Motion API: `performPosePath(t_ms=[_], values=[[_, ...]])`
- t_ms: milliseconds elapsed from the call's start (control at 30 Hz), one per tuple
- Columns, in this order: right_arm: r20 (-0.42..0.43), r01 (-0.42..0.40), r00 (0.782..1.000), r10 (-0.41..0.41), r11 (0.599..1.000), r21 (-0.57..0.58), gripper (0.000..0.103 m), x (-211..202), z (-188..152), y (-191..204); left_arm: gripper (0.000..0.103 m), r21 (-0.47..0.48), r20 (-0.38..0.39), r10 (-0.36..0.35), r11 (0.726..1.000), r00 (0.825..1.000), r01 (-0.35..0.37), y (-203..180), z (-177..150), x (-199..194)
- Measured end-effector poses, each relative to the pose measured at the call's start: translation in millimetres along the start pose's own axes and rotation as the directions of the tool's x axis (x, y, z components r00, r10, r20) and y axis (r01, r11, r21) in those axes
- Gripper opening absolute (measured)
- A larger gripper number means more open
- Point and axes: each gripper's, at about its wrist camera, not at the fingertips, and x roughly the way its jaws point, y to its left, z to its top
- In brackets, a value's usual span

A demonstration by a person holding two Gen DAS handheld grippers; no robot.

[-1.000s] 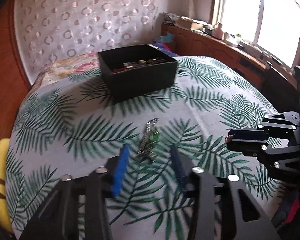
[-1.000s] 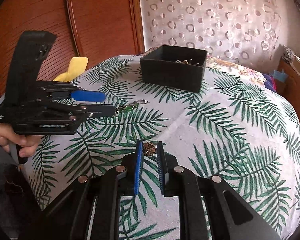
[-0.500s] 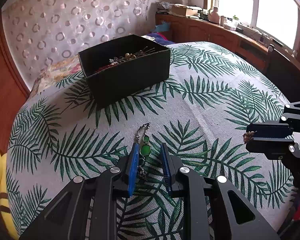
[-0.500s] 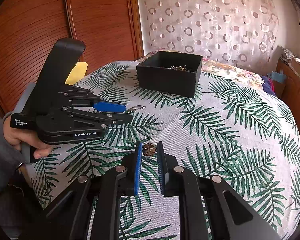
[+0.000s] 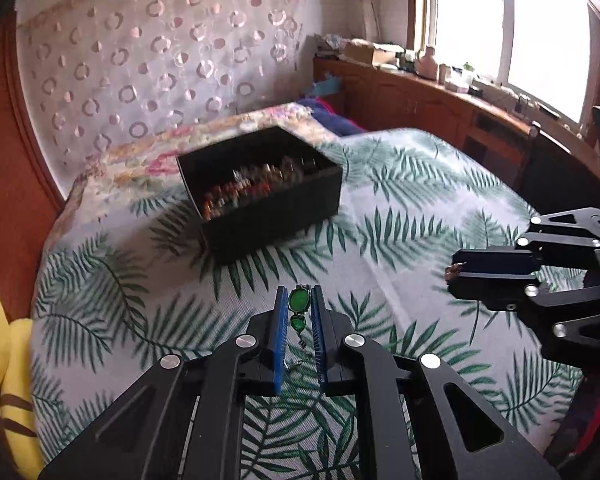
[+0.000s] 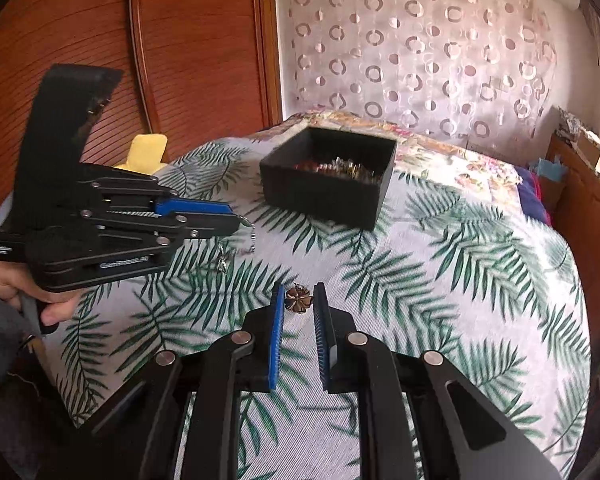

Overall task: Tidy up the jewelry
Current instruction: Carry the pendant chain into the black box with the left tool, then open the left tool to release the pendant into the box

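My left gripper [image 5: 299, 300] is shut on a green-stone earring [image 5: 299, 301], held off the leaf-print bedspread [image 5: 400, 240]; a smaller green stone and a hook hang between the blue pads. In the right wrist view the left gripper [image 6: 236, 220] is at the left, with the earring's chain [image 6: 252, 236] dangling from its tip. My right gripper [image 6: 299, 292] is shut on a brown flower-shaped piece [image 6: 299, 299]. Its tip shows at the right of the left wrist view as the right gripper [image 5: 456, 276]. The black jewelry box [image 5: 276, 220] [image 6: 324, 200] stands farther back with several pieces inside.
A person's hand [image 6: 12, 284] grips the left tool's handle. A yellow plush [image 5: 4, 352] lies at the bed's left edge by a wooden wardrobe [image 6: 140, 60]. A wooden cabinet [image 5: 420, 108] with clutter runs under the window. Floral bedding [image 6: 460, 160] lies behind the box.
My left gripper closed on the green earring that lay on the bedspread and lifted it. The right gripper kept its hold on the brown flower piece and rose slightly.
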Motion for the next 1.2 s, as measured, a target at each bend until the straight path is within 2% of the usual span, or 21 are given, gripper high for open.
performPosePath(t_ms=[300,533,867,933,967,1000,1067,1100,1200], values=[[0.061,0.031,0.998,-0.03,0.999,-0.023,0.016,1,48,-8,0.01,-0.023,0.087,0.02,1.0,0.996,-0.018,17,38,-21],[0.08,0.04,0.996,-0.04,0.999,0.005,0.016,24,90,-26,0.011,-0.064,0.139,0.029,0.998,0.99,-0.02,36,77,-21],[0.035,0.009,0.999,-0.01,0.999,0.049,0.017,80,109,-43,0.012,-0.084,0.119,0.068,0.995,0.991,-0.058,49,101,12],[0.037,0.002,0.999,-0.004,0.998,0.061,0.02,86,111,-46,0.023,-0.103,0.116,0.071,0.993,0.991,-0.059,53,99,15],[0.039,0.002,0.999,-0.005,0.997,0.071,0.023,88,111,-48,0.034,-0.112,0.119,0.072,0.992,0.99,-0.059,55,97,16],[0.04,-0.002,0.999,-0.001,0.997,0.078,0.025,90,112,-50,0.04,-0.123,0.124,0.083,0.99,0.989,-0.068,58,94,15],[0.046,-0.022,0.999,0.019,0.996,0.084,0.027,89,112,-51,0.045,-0.141,0.128,0.092,0.987,0.987,-0.074,64,87,12],[0.048,-0.017,0.999,0.013,0.996,0.083,0.03,88,112,-51,0.052,-0.152,0.129,0.095,0.986,0.987,-0.075,66,84,11],[0.065,0.0,0.998,-0.006,0.995,0.096,0.031,79,109,-54,0.068,-0.176,0.149,0.123,0.98,0.981,-0.096,70,74,2]])
